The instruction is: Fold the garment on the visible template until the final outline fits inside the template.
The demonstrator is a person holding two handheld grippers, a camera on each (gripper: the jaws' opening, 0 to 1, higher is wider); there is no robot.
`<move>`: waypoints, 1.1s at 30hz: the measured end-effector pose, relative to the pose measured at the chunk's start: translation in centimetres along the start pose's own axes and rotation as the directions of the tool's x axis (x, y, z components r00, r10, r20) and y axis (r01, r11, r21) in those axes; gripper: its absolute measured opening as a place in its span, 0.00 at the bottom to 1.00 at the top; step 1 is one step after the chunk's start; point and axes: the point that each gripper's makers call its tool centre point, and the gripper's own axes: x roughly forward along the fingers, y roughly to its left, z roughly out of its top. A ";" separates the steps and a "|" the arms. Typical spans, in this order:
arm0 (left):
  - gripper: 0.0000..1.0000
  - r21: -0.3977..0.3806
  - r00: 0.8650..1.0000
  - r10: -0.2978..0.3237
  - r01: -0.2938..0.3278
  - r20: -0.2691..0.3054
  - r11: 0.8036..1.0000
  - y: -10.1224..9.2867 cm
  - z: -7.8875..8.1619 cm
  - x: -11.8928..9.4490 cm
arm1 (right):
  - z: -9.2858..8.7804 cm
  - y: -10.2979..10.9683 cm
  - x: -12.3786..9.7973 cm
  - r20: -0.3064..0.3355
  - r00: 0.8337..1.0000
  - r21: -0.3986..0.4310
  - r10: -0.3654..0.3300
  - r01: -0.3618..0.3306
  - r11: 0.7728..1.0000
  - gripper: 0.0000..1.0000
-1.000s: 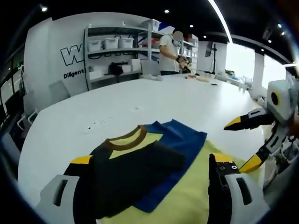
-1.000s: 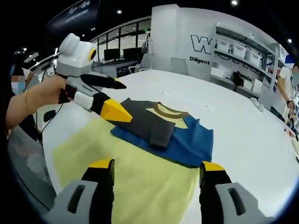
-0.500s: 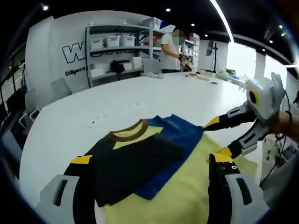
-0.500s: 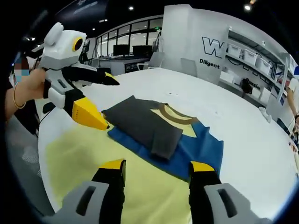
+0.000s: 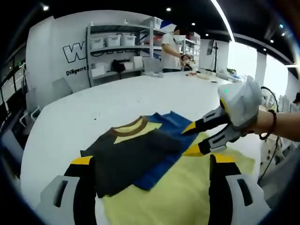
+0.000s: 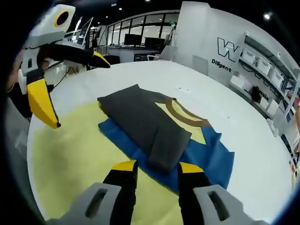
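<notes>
A folded garment point(image 5: 131, 154) lies on a pale yellow template point(image 5: 187, 197) on a white table point(image 5: 93, 112). It has a dark grey top layer, a yellow chest, a brown collar and a blue part. My left gripper point(image 5: 151, 161) is open just short of its near dark edge. My right gripper point(image 5: 191, 139) comes in from the right, jaws apart at the blue edge. In the right gripper view the garment point(image 6: 140, 117) lies on the template point(image 6: 70, 154). There my right gripper point(image 6: 157, 167) is open, its jaws either side of the grey fold's end. The left gripper point(image 6: 82, 96) hangs open at the left.
A person point(image 5: 171, 47) stands at the table's far edge, in front of shelves point(image 5: 117, 47) holding white bins. A hand with a bracelet point(image 5: 269, 124) holds the right gripper. Bare white tabletop point(image 6: 253, 154) stretches beyond the garment.
My right gripper has moved in to the garment's blue edge and its jaws have narrowed. My left gripper stays open near the dark edge.
</notes>
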 end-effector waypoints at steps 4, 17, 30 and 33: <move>0.99 -0.001 1.000 -0.007 0.007 -0.019 1.000 -0.4 -0.7 -0.5 | -0.1 0.0 0.9 -0.007 1.000 -0.030 0.010 -0.011 0.999 0.23; 0.98 -0.015 1.000 -0.006 0.005 -0.004 1.000 -0.3 -0.5 -1.7 | -0.9 -0.8 2.1 -0.036 0.999 -0.010 -0.008 0.008 1.000 0.04; 0.97 -0.014 0.999 0.026 -0.026 -0.019 1.000 0.8 -1.2 -2.6 | -1.3 -4.0 1.2 0.022 0.988 0.362 -0.152 0.134 0.923 0.00; 0.97 -0.011 0.999 0.029 -0.029 -0.020 1.000 0.9 -1.4 -2.8 | -2.1 -4.8 0.7 0.020 0.979 0.489 -0.203 0.168 0.856 0.00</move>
